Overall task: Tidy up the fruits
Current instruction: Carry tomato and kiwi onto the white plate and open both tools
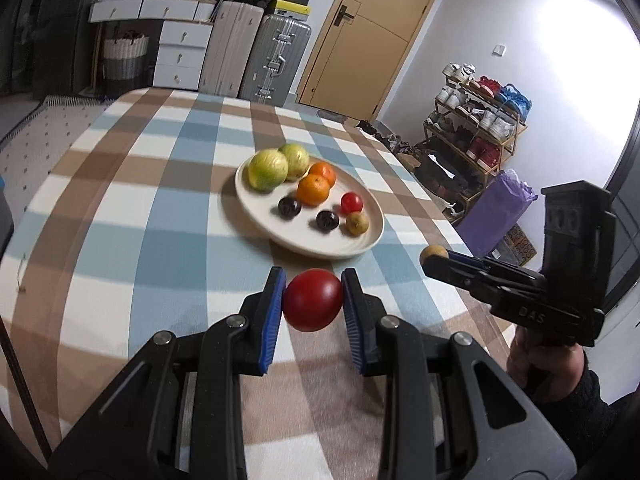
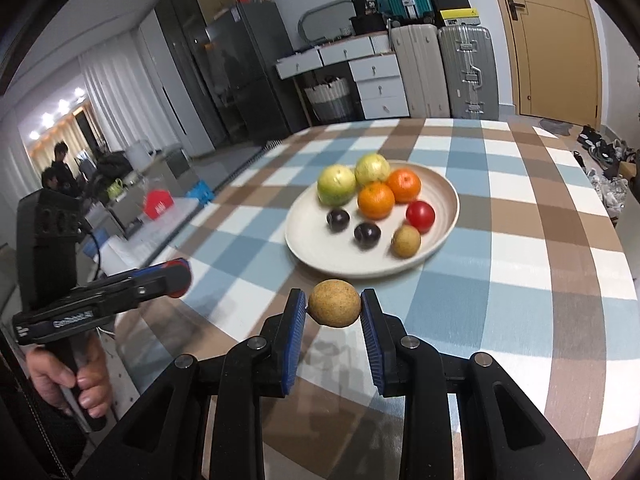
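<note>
My left gripper (image 1: pixel 313 299) is shut on a red tomato (image 1: pixel 313 300), held above the checked tablecloth just short of the white plate (image 1: pixel 256 216). My right gripper (image 2: pixel 334 309) is shut on a small round brown fruit (image 2: pixel 334 303), also in front of the plate (image 2: pixel 308 236). On the plate lie two green-yellow fruits (image 1: pixel 267 169), two oranges (image 1: pixel 313 189), two dark plums (image 1: pixel 289 208), a small red tomato (image 1: pixel 351 201) and a brown fruit (image 1: pixel 357 223). In the left wrist view the right gripper (image 1: pixel 434 258) shows at the right with its brown fruit (image 1: pixel 433 253).
The round table (image 2: pixel 520 248) carries a blue, brown and white checked cloth. Behind it stand suitcases (image 1: pixel 276 60), white drawers (image 1: pixel 180 56) and a wooden door (image 1: pixel 372 32). A shoe rack (image 1: pixel 476 128) is at the right. Two people are far off (image 2: pixel 60 168) at the left.
</note>
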`<state>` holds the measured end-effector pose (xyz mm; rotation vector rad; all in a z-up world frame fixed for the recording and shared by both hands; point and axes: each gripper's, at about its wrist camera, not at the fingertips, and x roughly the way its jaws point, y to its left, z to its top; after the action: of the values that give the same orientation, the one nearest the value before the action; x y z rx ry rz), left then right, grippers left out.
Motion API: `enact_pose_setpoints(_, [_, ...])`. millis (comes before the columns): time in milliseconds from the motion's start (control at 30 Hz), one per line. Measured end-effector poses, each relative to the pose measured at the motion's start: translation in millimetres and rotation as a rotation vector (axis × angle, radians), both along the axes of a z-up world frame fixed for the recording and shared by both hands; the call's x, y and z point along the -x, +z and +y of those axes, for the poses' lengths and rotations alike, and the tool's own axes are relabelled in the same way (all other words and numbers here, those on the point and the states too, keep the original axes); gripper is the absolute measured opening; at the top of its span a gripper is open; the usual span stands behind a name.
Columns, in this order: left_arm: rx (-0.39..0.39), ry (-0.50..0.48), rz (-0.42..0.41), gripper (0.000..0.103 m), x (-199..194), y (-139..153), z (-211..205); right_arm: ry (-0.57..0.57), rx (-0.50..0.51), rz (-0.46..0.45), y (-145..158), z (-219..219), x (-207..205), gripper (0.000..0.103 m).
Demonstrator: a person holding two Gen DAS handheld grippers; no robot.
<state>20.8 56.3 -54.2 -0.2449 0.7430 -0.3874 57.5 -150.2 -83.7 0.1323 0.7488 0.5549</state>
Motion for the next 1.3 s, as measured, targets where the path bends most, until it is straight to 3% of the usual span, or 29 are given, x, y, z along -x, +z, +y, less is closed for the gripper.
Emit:
enact_pose_setpoints(300, [-0.064,0.003,-0.033,0.026,-48,25,-17,0.041,-0.032,-0.035,12,-5,-17,0.029])
enact_pose_setpoints(500, [-0.083,0.001,-0.014,0.026,-89,29,-21,0.054,-0.044,-0.053,20,-8,-34,0.029])
enact_pose_setpoints(867, [-0.133,-0.004,0.071,0.026,-148,-3,-35,0.091,-0.017,-0.061,21,9,-72,0.029])
enact_pose_setpoints(1300, [-0.154,-0.006,0.140,0.026,-187,-40,-27,0.126,0.053,0.005,-11,41,-109,0.029])
